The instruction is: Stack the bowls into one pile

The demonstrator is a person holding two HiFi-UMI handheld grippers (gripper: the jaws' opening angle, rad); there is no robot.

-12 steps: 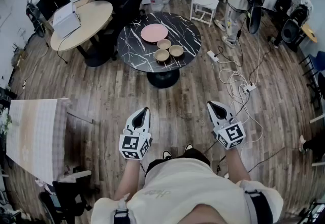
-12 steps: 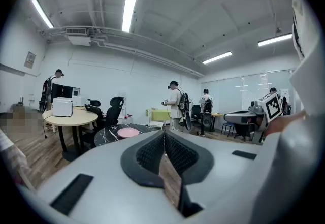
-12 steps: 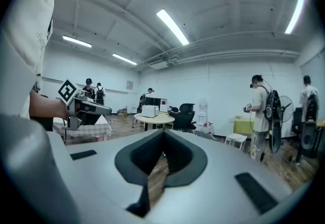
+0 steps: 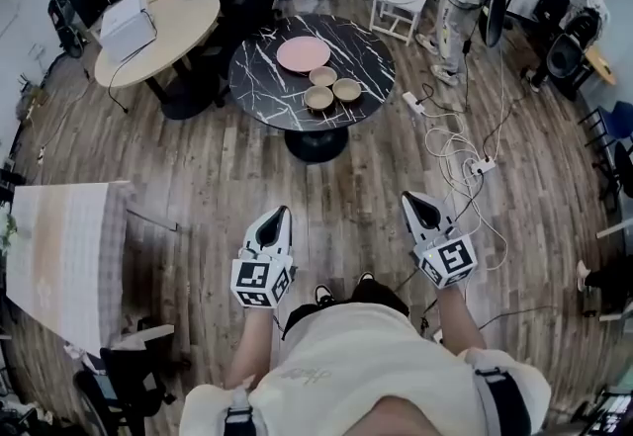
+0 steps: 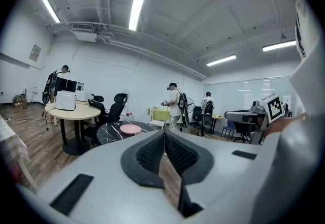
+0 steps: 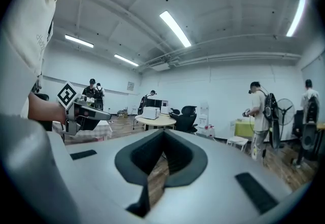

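Note:
Three small tan bowls (image 4: 322,76) (image 4: 346,89) (image 4: 318,99) sit separately beside a pink plate (image 4: 303,53) on a round black marble table (image 4: 267,78), far ahead across the wood floor. Both grippers are held low near the person's body, well short of the table. My left gripper (image 4: 282,213) is shut with nothing in it, its jaws (image 5: 164,134) meeting at the tips. My right gripper (image 4: 407,197) is likewise shut and empty (image 6: 163,134). The left gripper view shows the pink plate (image 5: 130,129); the bowls are hidden there.
A round wooden table (image 4: 163,29) with a white box and black office chairs stand left of the marble table. A white chair (image 4: 396,4) is behind it. Cables and power strips (image 4: 465,152) lie on the floor at right. A cloth-covered table (image 4: 59,261) is near left. People stand at the back.
The marble table and bowls sit slightly higher in the head view than before. Both grippers keep their places and stay shut.

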